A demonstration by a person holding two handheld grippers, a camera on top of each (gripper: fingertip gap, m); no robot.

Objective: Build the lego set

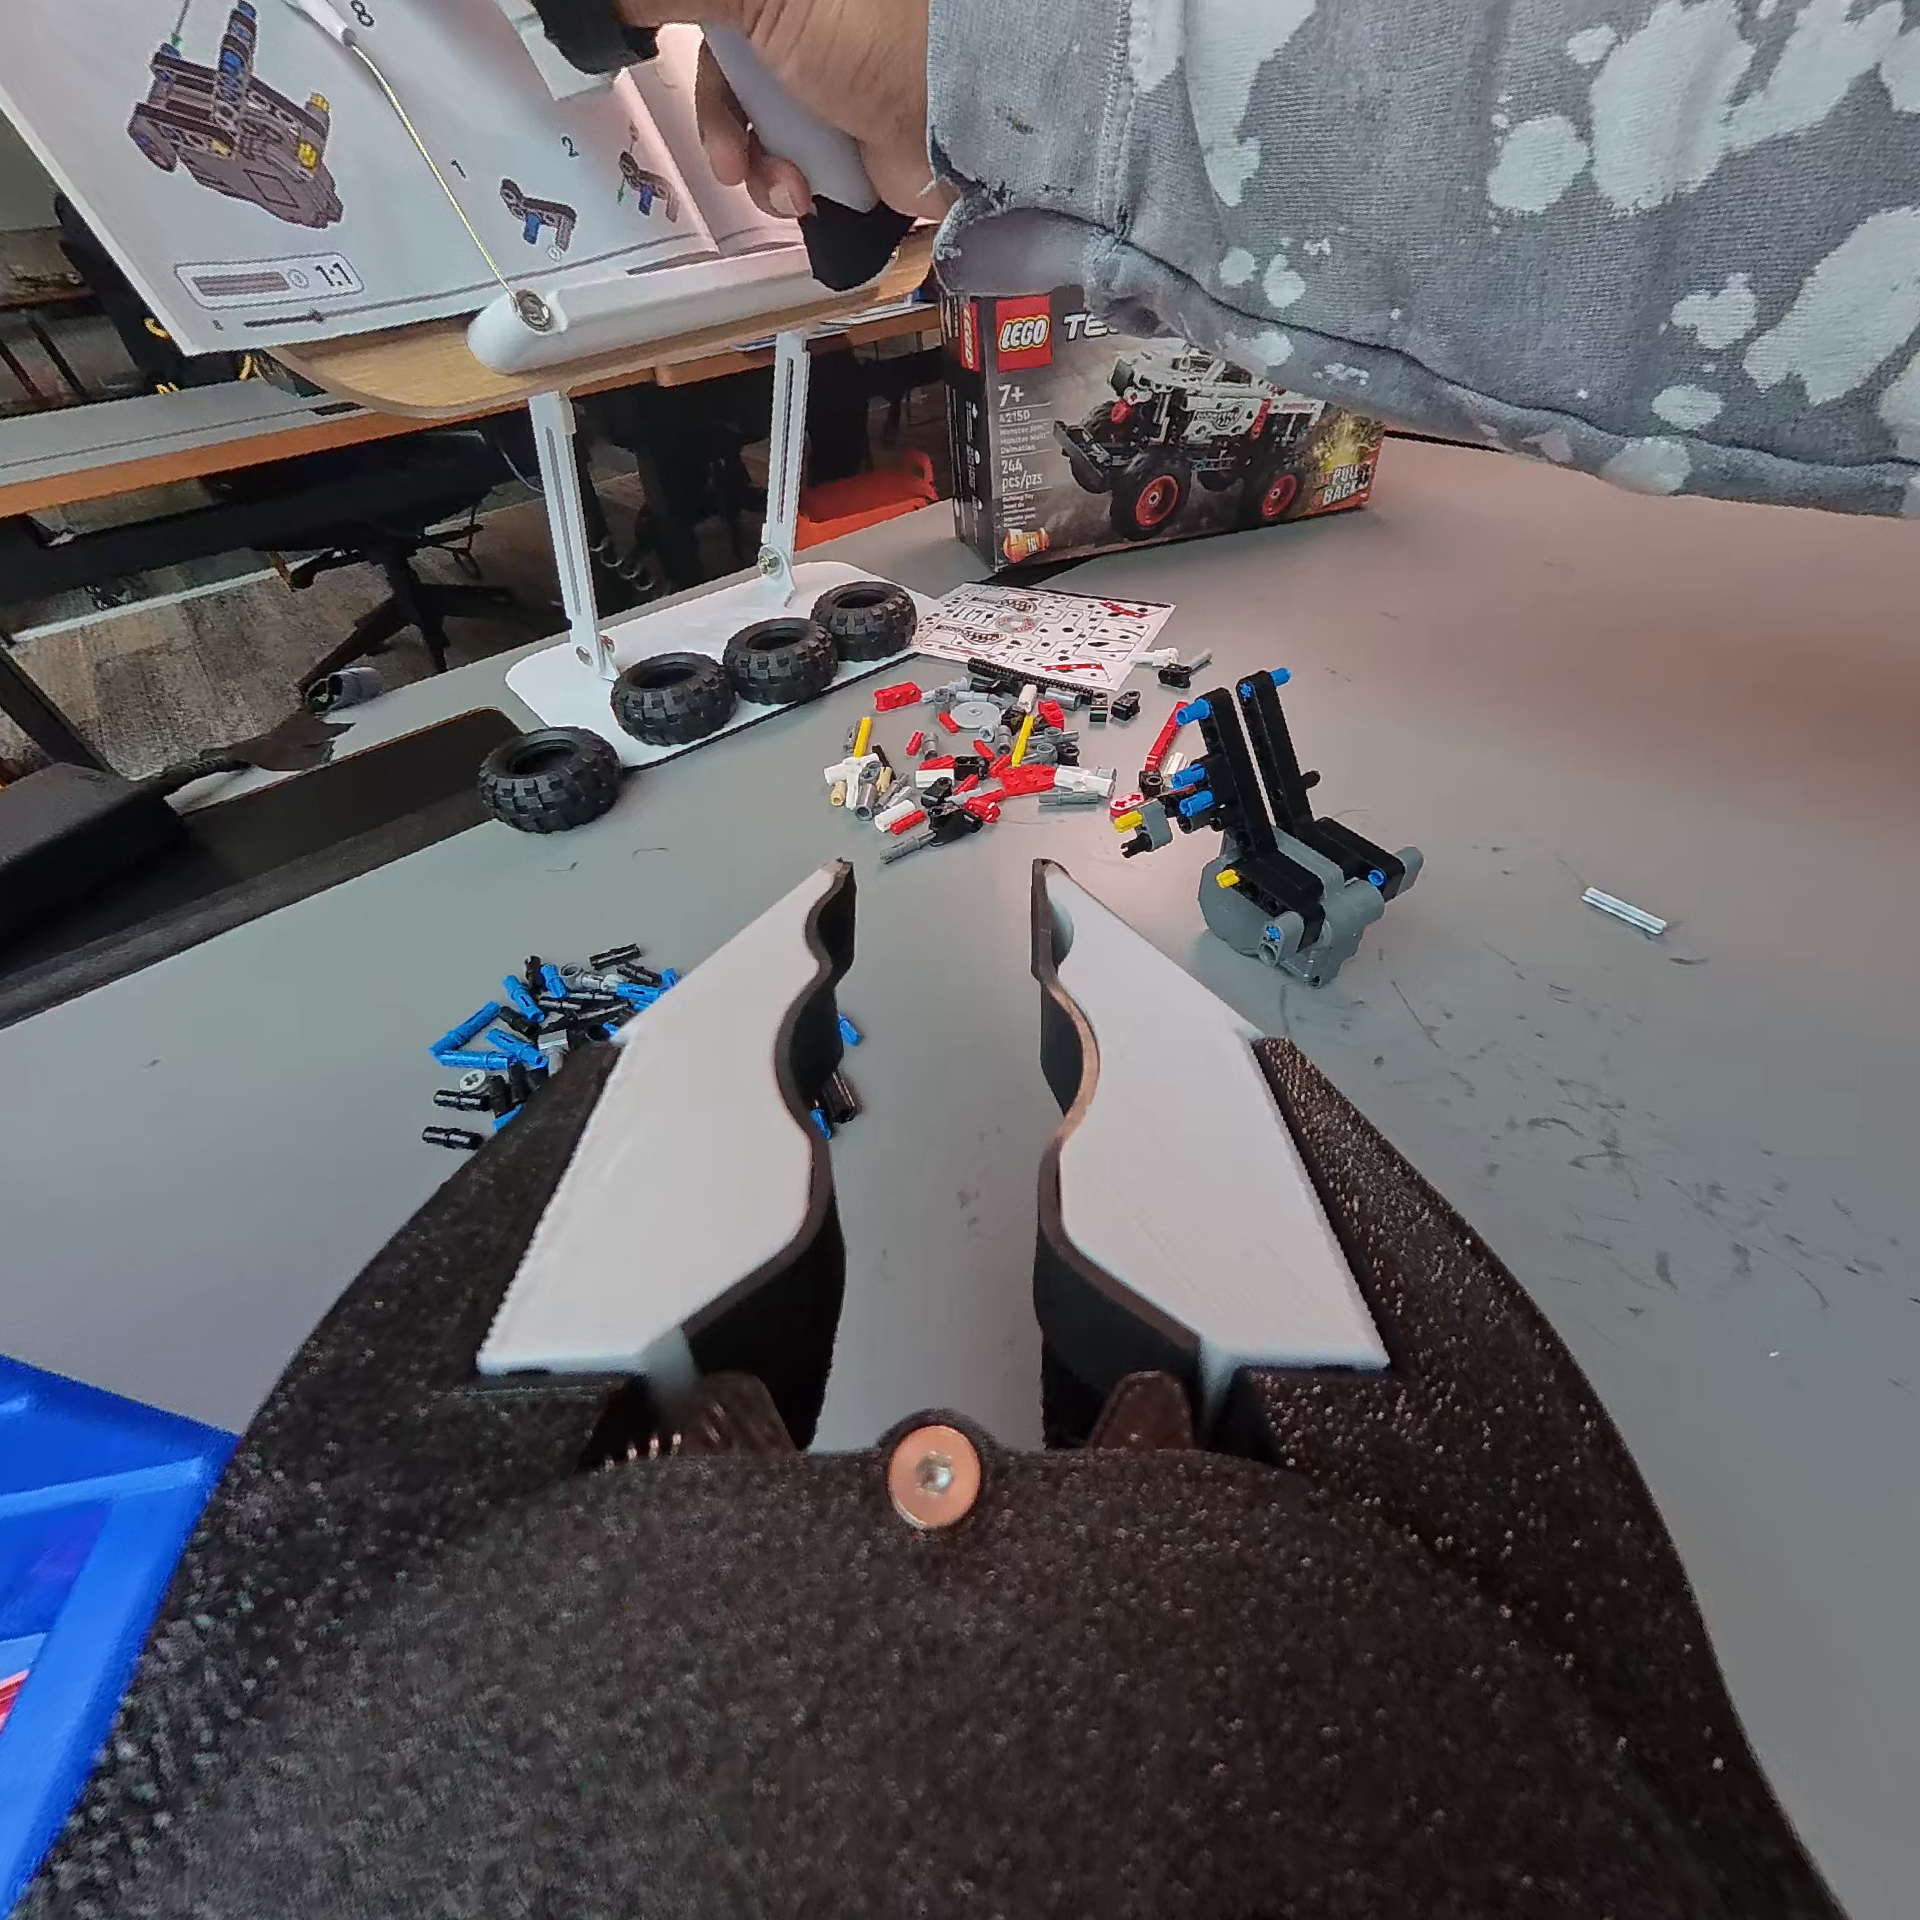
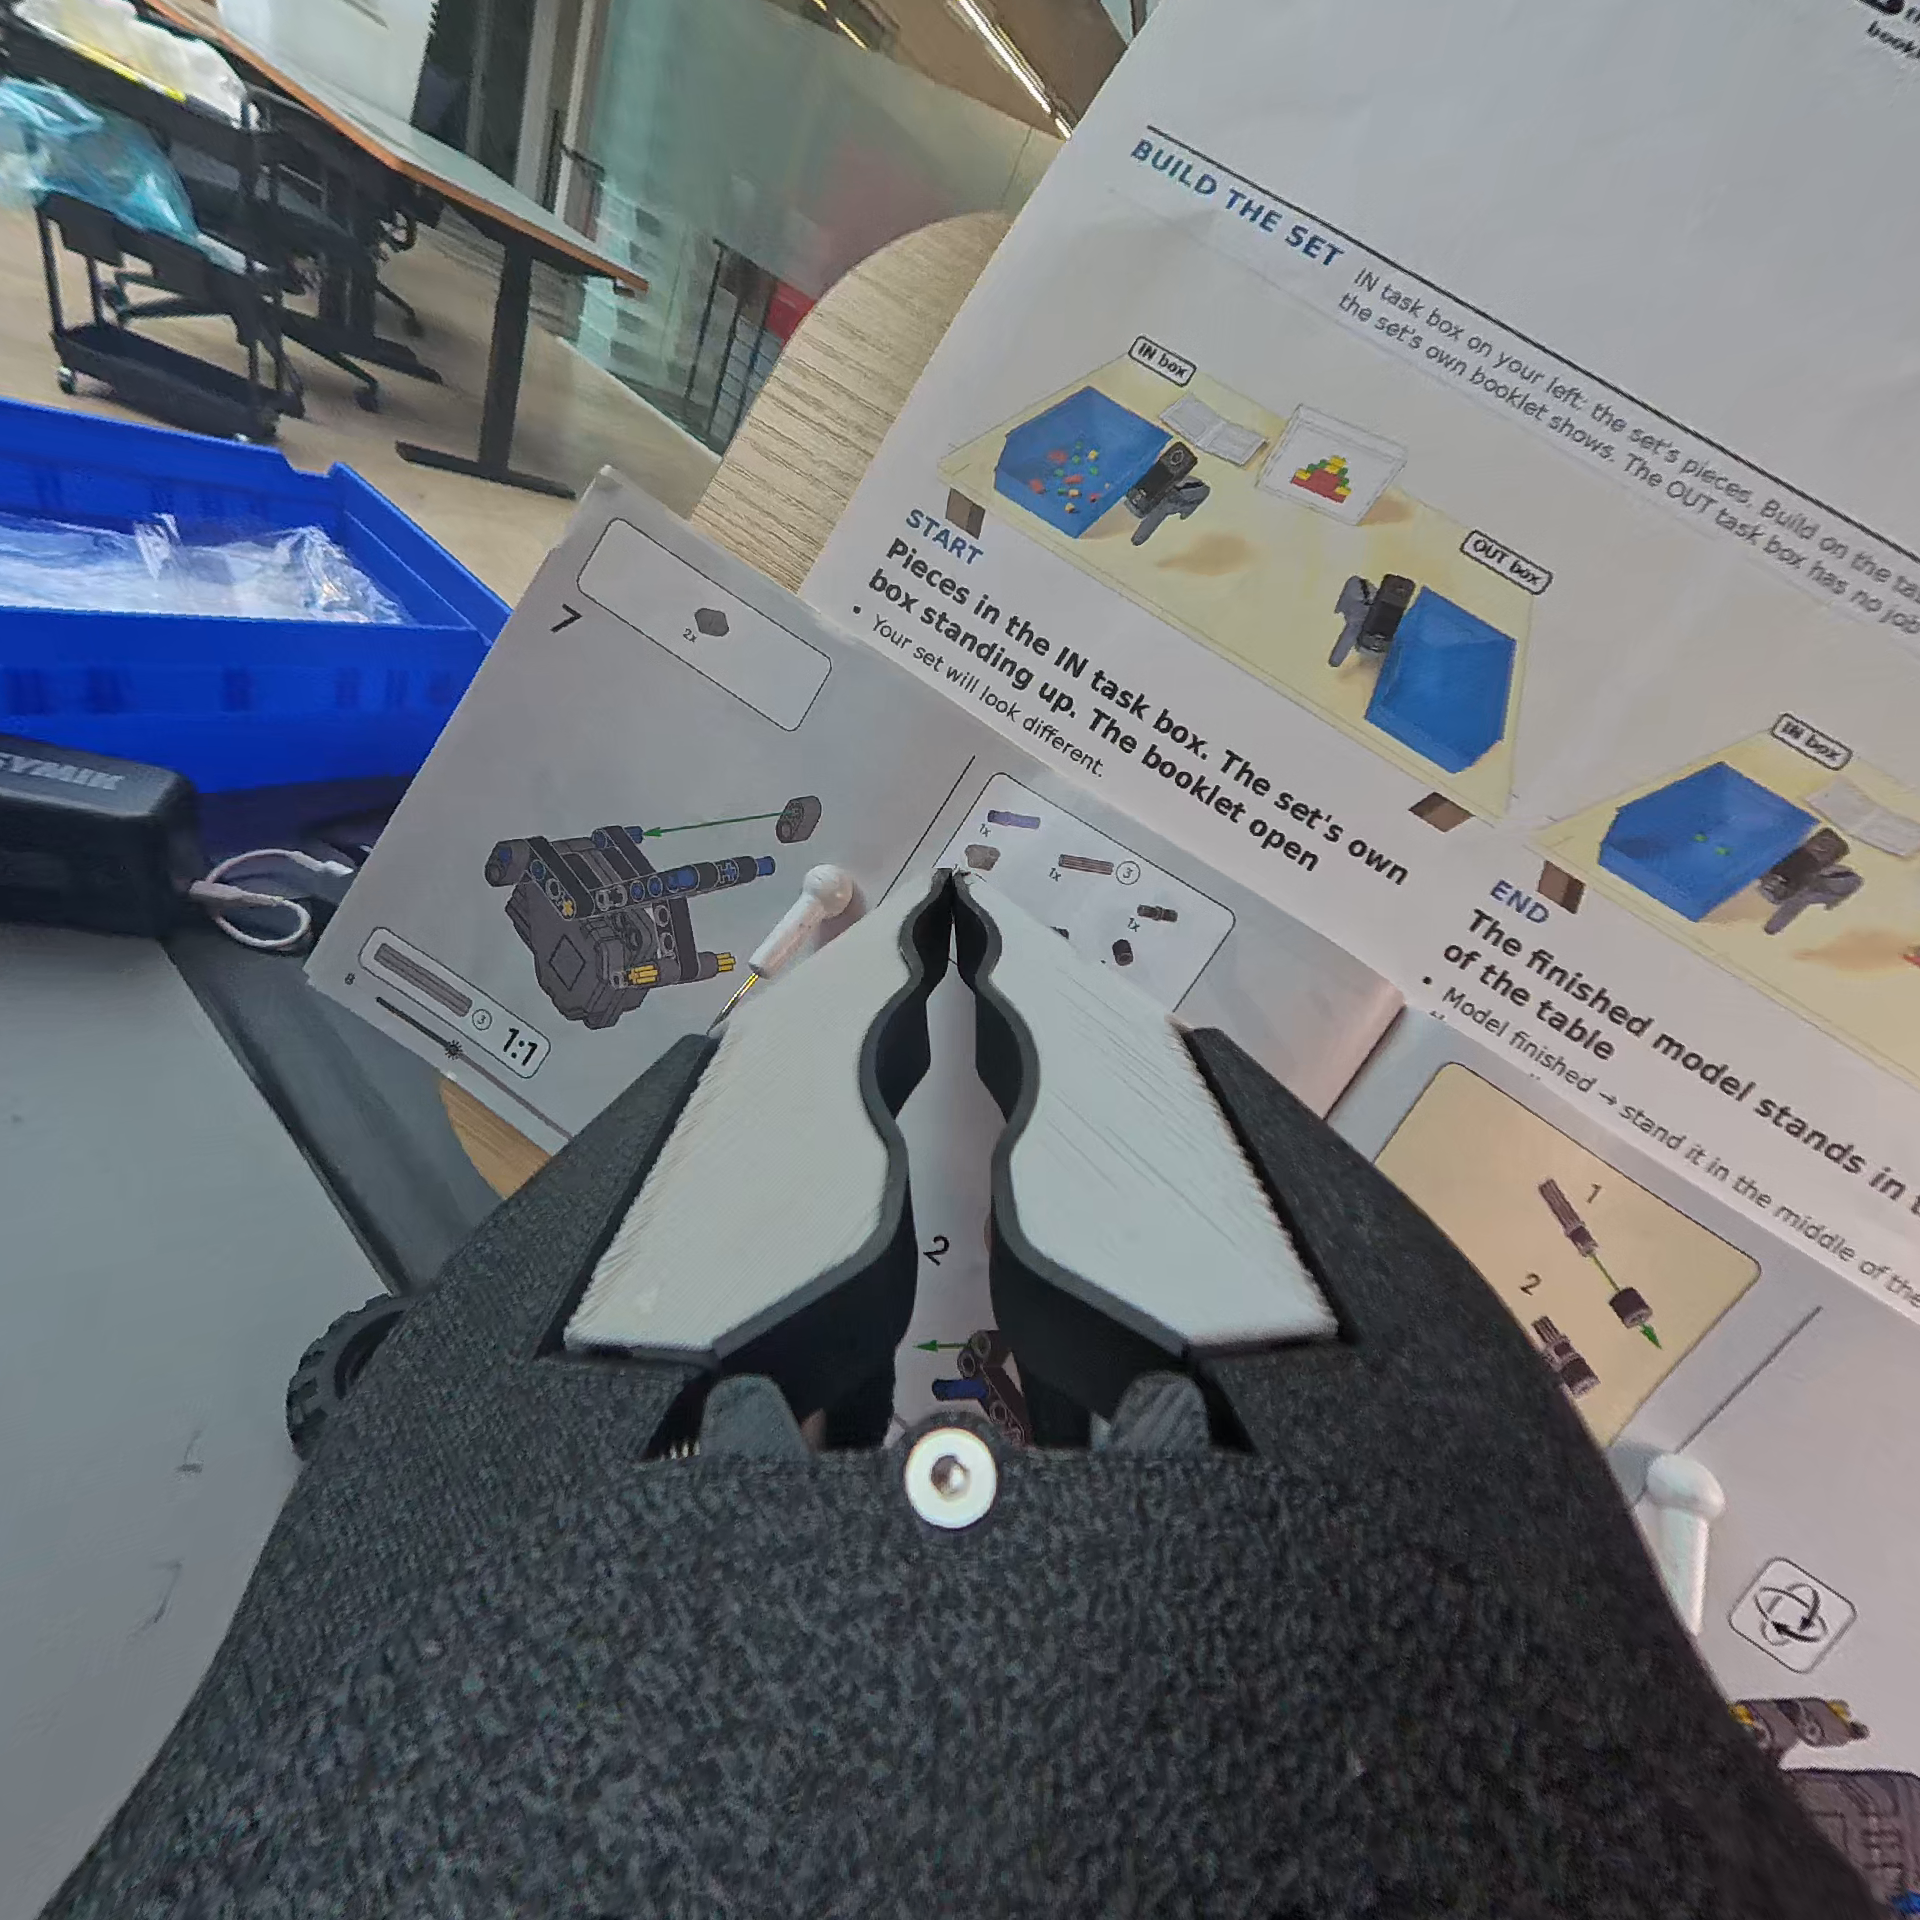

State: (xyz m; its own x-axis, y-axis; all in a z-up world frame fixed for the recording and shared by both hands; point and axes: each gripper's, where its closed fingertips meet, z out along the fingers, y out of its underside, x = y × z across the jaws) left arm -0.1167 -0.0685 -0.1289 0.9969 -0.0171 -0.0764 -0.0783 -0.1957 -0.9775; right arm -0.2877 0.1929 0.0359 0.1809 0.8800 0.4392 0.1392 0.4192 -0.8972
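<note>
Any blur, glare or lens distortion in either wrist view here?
Left wrist view: wide-angle bending at the edges, a bright glare patch on the table by the loose pieces, a soft sleeve up close. Right wrist view: sharp on the booklet, slight smear along the shut tongs, background room soft.

A grey splashed sleeve [image 1: 1455,208] hides the set box's [image 1: 1132,436] upper right corner. The left gripper's fingers [image 1: 717,1101] cover part of the blue-and-black pin pile [image 1: 540,1023]. The blue bin [image 2: 239,623] runs off the left edge.
</note>
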